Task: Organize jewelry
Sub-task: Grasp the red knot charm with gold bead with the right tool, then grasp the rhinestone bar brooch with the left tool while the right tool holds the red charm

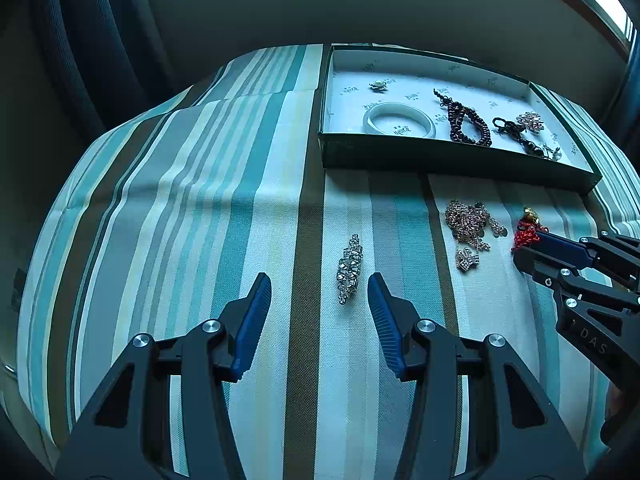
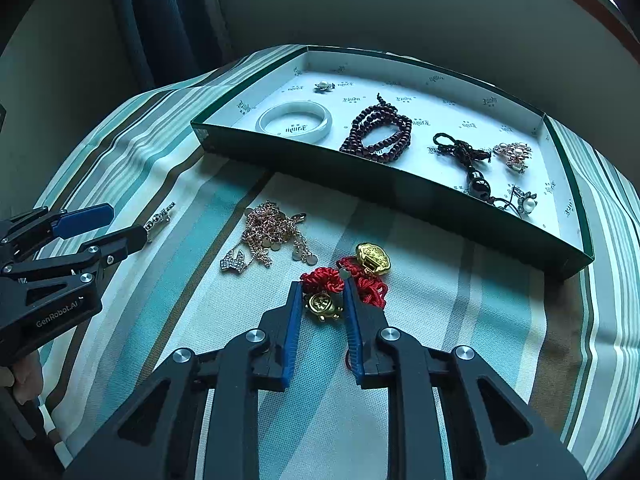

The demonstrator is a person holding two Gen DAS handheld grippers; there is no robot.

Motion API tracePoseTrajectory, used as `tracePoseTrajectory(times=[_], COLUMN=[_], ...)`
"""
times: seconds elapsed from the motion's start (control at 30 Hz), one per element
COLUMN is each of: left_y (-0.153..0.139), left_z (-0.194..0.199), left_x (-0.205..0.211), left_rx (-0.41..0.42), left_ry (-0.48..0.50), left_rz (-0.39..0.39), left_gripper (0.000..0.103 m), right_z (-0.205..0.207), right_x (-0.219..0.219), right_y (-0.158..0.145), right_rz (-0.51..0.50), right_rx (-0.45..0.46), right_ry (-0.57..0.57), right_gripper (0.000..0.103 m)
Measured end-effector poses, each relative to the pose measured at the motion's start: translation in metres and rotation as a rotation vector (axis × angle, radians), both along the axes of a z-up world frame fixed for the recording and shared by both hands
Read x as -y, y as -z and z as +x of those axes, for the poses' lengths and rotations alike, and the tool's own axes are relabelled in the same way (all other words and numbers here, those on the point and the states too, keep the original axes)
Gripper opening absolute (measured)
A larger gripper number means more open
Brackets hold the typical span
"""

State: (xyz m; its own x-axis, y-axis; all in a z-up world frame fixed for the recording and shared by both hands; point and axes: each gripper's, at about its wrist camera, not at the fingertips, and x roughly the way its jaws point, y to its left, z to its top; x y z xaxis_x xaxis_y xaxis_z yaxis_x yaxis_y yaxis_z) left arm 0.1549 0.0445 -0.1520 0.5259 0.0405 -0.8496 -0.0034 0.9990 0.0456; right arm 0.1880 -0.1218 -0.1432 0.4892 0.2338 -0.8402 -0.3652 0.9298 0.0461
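A green jewelry box (image 1: 440, 156) (image 2: 400, 190) lies on the striped cloth and holds a white bangle (image 2: 294, 122), dark bead strands (image 2: 378, 134), a black knot charm (image 2: 466, 156), brooches and rings. On the cloth lie a crystal brooch (image 1: 350, 268) (image 2: 160, 218), a rose-gold chain (image 1: 470, 228) (image 2: 268, 236) and a red cord charm with gold pieces (image 2: 352, 280) (image 1: 528, 228). My left gripper (image 1: 319, 286) is open, its fingers on either side of the crystal brooch's near end. My right gripper (image 2: 322, 284) is partly closed around the red cord charm, which rests on the cloth.
The striped cloth (image 1: 200, 200) covers a table that drops off at the left and near edges. A dark curtain (image 2: 168, 20) hangs behind. The box's front wall stands between the loose pieces and the box floor.
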Motion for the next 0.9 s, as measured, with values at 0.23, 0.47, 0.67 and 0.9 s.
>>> tracePoseTrajectory(times=[0.23, 0.47, 0.67, 0.9], left_y=[0.0, 0.001, 0.002, 0.005], left_z=[0.0, 0.001, 0.002, 0.005], left_x=[0.0, 0.0, 0.001, 0.004], left_rx=[-0.001, -0.004, -0.006, -0.009], left_ry=[0.0, 0.0, 0.001, 0.01], left_rz=[0.0, -0.001, -0.001, -0.001], left_gripper=[0.05, 0.05, 0.05, 0.05], right_z=[0.0, 0.0, -0.001, -0.006], right_x=[0.0, 0.0, 0.001, 0.007], right_y=[0.0, 0.0, -0.003, -0.021], right_rz=[0.002, 0.002, 0.008, 0.007], right_rx=[0.001, 0.001, 0.004, 0.04], right_ry=[0.0, 0.0, 0.0, 0.005], right_gripper=[0.021, 0.021, 0.021, 0.021])
